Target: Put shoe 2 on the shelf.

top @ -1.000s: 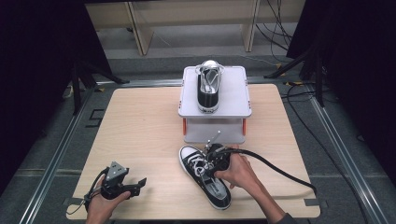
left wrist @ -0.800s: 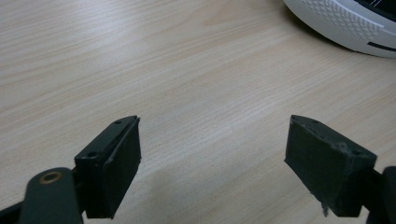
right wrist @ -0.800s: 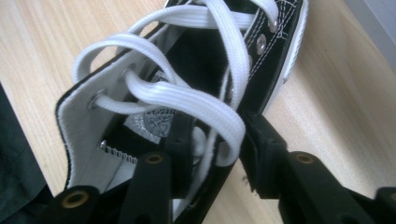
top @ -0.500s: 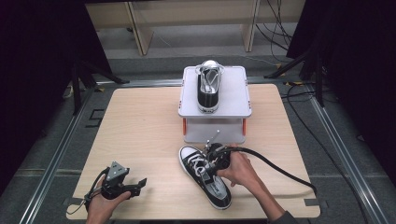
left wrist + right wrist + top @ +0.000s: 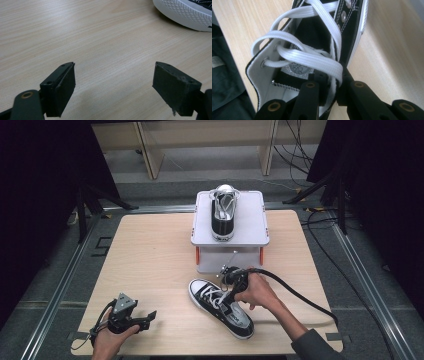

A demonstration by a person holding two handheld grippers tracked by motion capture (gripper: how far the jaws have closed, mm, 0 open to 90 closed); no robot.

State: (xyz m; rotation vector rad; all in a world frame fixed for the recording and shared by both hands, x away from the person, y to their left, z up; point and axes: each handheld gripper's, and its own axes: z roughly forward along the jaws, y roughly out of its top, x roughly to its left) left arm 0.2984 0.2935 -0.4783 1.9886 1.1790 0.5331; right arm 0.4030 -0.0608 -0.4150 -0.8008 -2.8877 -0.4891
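On the wooden table, taking the grey stand at the far middle as the landmark, the left gripper sits well to the near left of the stand, close to the table's front edge, held in the person's left hand. Its jaws stand wide apart with nothing between them; in the left gripper view they frame bare wood, and the white rubber toe of the sneaker shows in the far right corner. Nearer the middle, just in front of the stand, a black-and-white high-top sneaker lies on the table, its toe pointing towards the near left of the stand and its heel running off to the near right. On top of the stand itself a second black sneaker stands upright, toe towards the person. The right gripper, held in the right hand just in front of the stand's right half, reaches down into the mouth of the lying sneaker. Its jaws have just been closing, and in the right gripper view they are pinched nearly together on the upper edge of the sneaker's collar beside the white laces. A black cable trails from this gripper off to the near right of the stand.
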